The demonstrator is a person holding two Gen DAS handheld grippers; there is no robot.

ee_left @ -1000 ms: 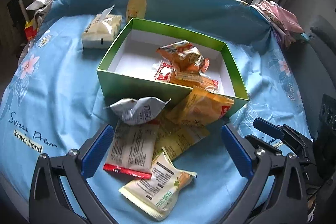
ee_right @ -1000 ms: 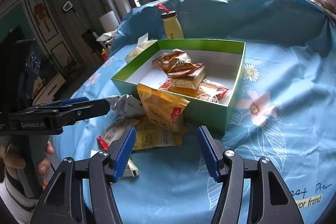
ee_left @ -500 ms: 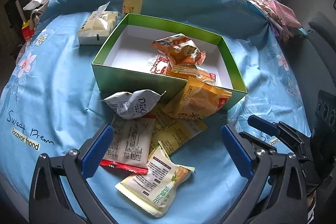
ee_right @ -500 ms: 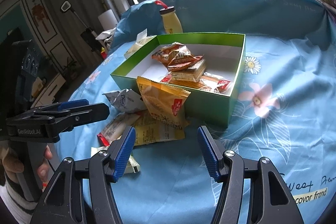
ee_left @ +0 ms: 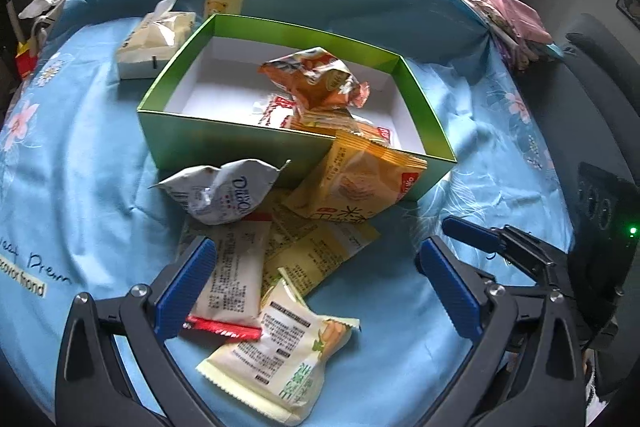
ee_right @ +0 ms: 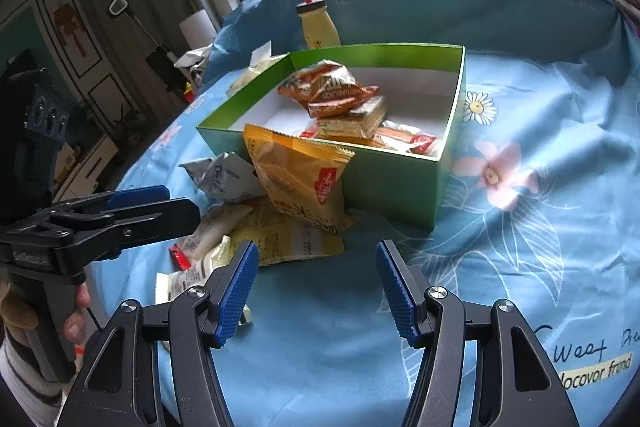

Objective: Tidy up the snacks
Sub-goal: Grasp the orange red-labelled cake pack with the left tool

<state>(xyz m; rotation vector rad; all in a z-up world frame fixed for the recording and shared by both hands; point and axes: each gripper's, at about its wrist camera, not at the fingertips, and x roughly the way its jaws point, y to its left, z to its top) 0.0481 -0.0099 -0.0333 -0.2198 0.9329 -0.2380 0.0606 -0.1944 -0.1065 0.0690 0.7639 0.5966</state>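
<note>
From the left wrist camera, the green box (ee_left: 224, 143) sits on a surface covered with a blue flowered cloth (ee_left: 80, 179). A few snack packets already lie inside it, an orange crinkled one (ee_left: 316, 79) on top of flatter ones. Outside, touching or just beside the near wall, lie at least five more: an orange packet (ee_left: 360, 183) leaning on the box, a crumpled silver packet (ee_left: 224, 191), a white packet with a red end (ee_left: 234, 279), a flat yellow one (ee_left: 320, 251) and a pale packet with green print (ee_left: 276, 359). The left gripper (ee_left: 316, 291) hangs over this pile, jaws wide apart, holding nothing.

From the right wrist camera, the right gripper (ee_right: 316, 287) is likewise spread and empty, above bare cloth near the box's corner, the leaning orange packet ahead of it.

I judge the job under half done: the loose packets remain to go in.
</note>
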